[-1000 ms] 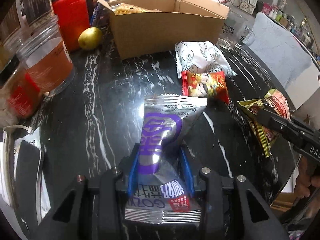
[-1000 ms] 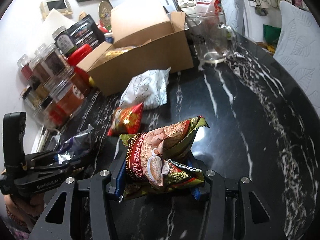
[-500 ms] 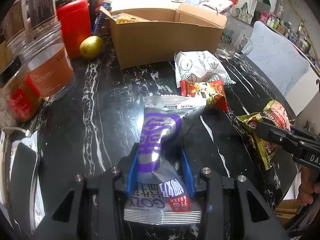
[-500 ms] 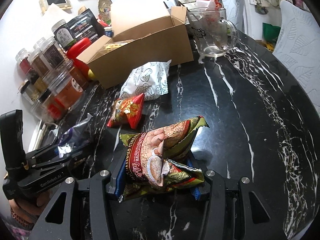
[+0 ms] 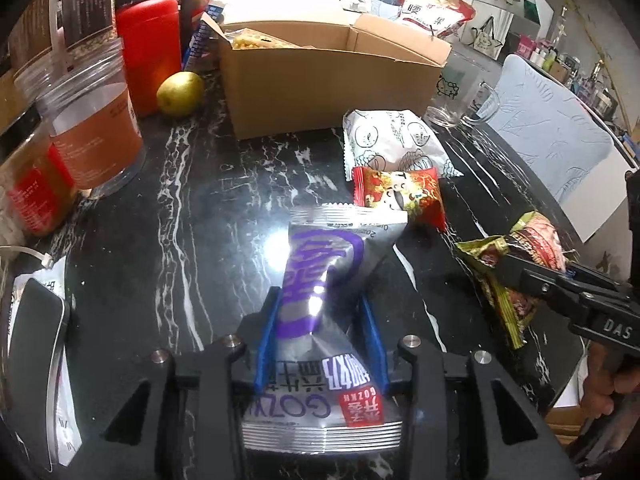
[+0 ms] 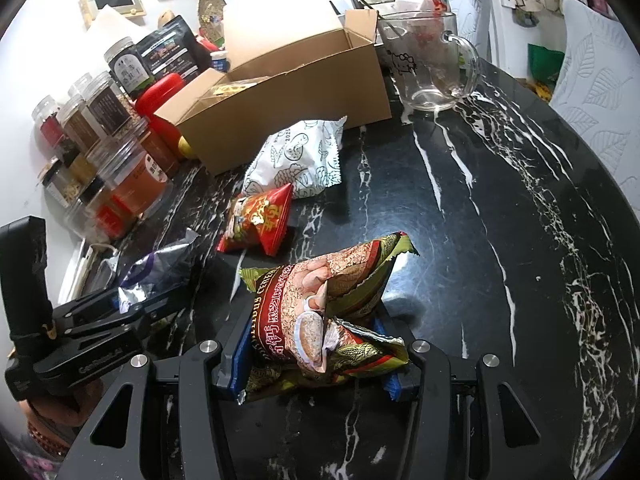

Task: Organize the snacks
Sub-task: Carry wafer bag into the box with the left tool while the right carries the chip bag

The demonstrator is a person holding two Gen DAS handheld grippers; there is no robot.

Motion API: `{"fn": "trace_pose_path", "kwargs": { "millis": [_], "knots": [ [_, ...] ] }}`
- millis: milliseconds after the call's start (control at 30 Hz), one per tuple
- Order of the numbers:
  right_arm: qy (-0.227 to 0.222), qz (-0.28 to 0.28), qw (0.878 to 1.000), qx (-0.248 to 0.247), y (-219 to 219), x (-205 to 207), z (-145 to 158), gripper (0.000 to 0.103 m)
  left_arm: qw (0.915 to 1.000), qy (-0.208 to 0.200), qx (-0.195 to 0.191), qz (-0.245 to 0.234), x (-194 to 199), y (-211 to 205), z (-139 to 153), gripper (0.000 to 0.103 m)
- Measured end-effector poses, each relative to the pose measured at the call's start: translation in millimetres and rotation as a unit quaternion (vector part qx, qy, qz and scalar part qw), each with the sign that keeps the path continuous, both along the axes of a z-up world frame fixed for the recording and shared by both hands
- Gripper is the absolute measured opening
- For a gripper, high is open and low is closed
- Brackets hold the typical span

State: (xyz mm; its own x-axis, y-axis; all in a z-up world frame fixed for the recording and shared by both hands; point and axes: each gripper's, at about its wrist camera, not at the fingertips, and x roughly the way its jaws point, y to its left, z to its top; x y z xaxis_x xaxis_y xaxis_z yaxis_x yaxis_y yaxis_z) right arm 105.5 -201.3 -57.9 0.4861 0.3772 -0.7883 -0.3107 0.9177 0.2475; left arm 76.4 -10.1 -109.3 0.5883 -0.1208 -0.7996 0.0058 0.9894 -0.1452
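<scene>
My left gripper (image 5: 320,320) is shut on a silver and purple snack packet (image 5: 320,264), held above the black marble table. The same packet (image 6: 160,272) shows at the left of the right wrist view. A green and red cereal packet (image 6: 320,312) is pinched crumpled in my right gripper (image 6: 316,340), which is shut; that packet (image 5: 520,256) appears at the right in the left wrist view. Farther off, a small red packet (image 5: 400,196) and a white printed packet (image 5: 392,144) lie on the table in front of an open cardboard box (image 5: 328,88) with a yellow snack inside.
Plastic jars (image 5: 92,120), a red canister (image 5: 148,52) and a yellow-green fruit (image 5: 180,92) stand left of the box. A glass mug (image 6: 432,64) sits to its right. A phone (image 5: 36,344) lies at the near left edge. The table (image 6: 520,240) curves away at the right.
The view from the left gripper has tipped up slightly, so the box and jars sit lower in frame. Both packets stay gripped. The right gripper has not moved.
</scene>
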Motion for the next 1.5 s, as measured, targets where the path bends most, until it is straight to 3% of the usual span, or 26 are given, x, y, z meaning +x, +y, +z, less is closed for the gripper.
{"fn": "trace_pose_path", "kwargs": {
  "millis": [267,800,1233,1500],
  "knots": [
    [0.005,0.005,1.000,0.006,5.1,0.4,-2.7,0.050,0.9995,-0.009,-0.029,0.006,-5.1,8.6,13.6,0.038],
    [-0.015,0.055,0.998,0.041,36.6,4.9,20.1,0.050,0.9974,-0.070,-0.004,0.014,0.9,20.1,66.0,0.038],
    [-0.081,0.074,0.993,0.034,54.5,33.1,73.7,0.050,0.9903,-0.136,0.014,0.025,40.4,23.7,121.3,0.038],
    [-0.132,0.067,0.989,0.026,50.2,63.4,111.9,0.050,0.9827,-0.183,0.006,0.029,74.8,27.2,153.7,0.038]
  ]
}}
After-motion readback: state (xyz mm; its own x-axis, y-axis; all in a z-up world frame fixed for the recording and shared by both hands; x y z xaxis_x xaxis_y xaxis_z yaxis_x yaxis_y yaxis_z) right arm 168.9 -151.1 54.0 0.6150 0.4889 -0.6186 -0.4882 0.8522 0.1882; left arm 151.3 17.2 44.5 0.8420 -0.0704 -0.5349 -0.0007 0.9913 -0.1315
